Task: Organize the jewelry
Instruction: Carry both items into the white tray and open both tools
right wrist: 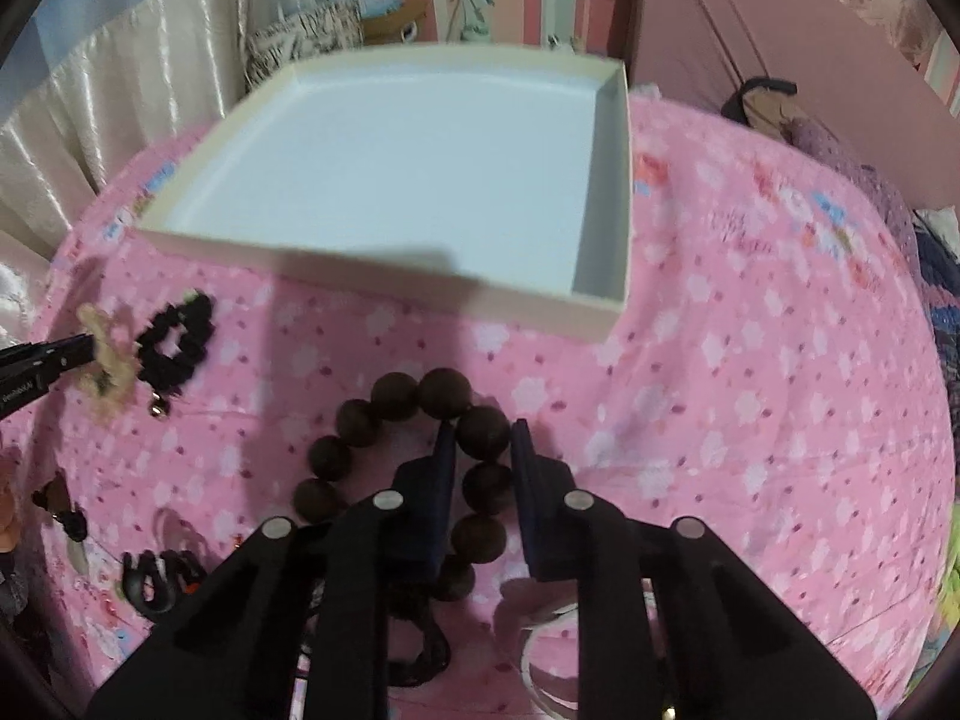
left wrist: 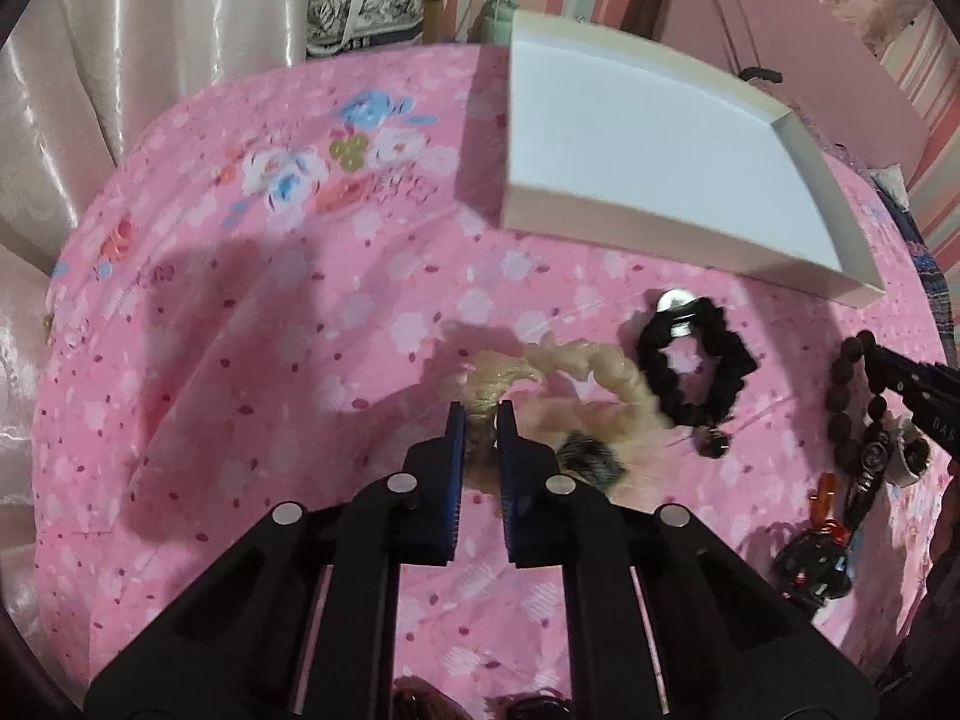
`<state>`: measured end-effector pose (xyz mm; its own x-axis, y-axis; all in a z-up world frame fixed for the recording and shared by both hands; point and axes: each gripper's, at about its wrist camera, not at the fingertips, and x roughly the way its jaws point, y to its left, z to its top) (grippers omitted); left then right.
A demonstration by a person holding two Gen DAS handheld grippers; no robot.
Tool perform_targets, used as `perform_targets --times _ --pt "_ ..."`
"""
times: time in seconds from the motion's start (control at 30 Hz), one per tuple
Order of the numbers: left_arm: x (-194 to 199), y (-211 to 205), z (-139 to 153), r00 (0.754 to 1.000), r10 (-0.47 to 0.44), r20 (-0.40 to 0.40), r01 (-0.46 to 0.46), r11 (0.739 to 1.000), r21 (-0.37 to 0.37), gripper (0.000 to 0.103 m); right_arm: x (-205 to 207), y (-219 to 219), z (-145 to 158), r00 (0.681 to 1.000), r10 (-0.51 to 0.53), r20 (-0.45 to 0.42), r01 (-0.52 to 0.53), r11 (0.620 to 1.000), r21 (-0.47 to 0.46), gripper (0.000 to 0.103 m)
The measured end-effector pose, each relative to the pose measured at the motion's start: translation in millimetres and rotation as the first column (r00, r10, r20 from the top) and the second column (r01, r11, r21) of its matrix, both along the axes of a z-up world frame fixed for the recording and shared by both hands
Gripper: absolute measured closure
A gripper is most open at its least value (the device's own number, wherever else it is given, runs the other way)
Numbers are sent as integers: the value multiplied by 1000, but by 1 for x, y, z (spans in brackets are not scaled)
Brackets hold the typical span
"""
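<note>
The left gripper (left wrist: 480, 420) is clamped on the cream scrunchie (left wrist: 576, 366); the right gripper (right wrist: 480, 438) pinches one bead of the brown bracelet (right wrist: 414, 456). Both lie on the bed (left wrist: 240, 330), at six o'clock from the white box (right wrist: 384, 180), which is empty. A thin pinch could let the beads slip, or the scrunchie snag the black one (left wrist: 696, 366) at its three o'clock.

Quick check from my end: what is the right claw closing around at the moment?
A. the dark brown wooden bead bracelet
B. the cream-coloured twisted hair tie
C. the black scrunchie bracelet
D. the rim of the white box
A: in the right wrist view the right claw straddles one bead of the dark brown wooden bead bracelet, with its pads against that bead.
</note>
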<state>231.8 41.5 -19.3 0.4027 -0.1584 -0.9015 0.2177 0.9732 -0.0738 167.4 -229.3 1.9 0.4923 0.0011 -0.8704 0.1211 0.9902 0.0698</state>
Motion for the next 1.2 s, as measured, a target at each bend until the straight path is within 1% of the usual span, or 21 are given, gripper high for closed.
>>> perform_targets --times 0.1,0.27,0.43,0.6,0.7,0.8,0.93,1.07,1.2 --pt "-4 -4 15 999 -14 31 14 1000 -12 95 -1 1 11 999 15 35 -15 1000 -16 84" --pt "-10 -12 45 996 -45 74 48 998 -42 95 2 1 29 995 35 98 -35 999 3 84" --pt "-9 -22 71 991 -67 120 76 995 -68 95 14 -5 47 989 40 142 -42 999 10 84" --pt "4 -34 89 987 -80 143 94 991 -95 95 25 -6 64 983 43 181 -46 999 14 84" --pt "14 -46 93 984 -96 152 111 989 -93 95 35 -7 75 979 46 201 -49 999 10 84" --pt "35 -61 96 984 -99 149 115 988 -103 95 51 -10 84 976 41 214 -45 999 14 84" --pt "65 -80 98 978 -113 175 130 988 -89 95 83 -19 90 975 20 222 -25 999 22 84" --pt "101 -98 89 976 -116 186 131 989 -68 95 115 -26 82 977 -5 215 6 1000 -6 84" --pt "145 -112 71 979 -117 167 128 990 -54 95 151 -41 66 979 -44 201 50 998 -25 84"
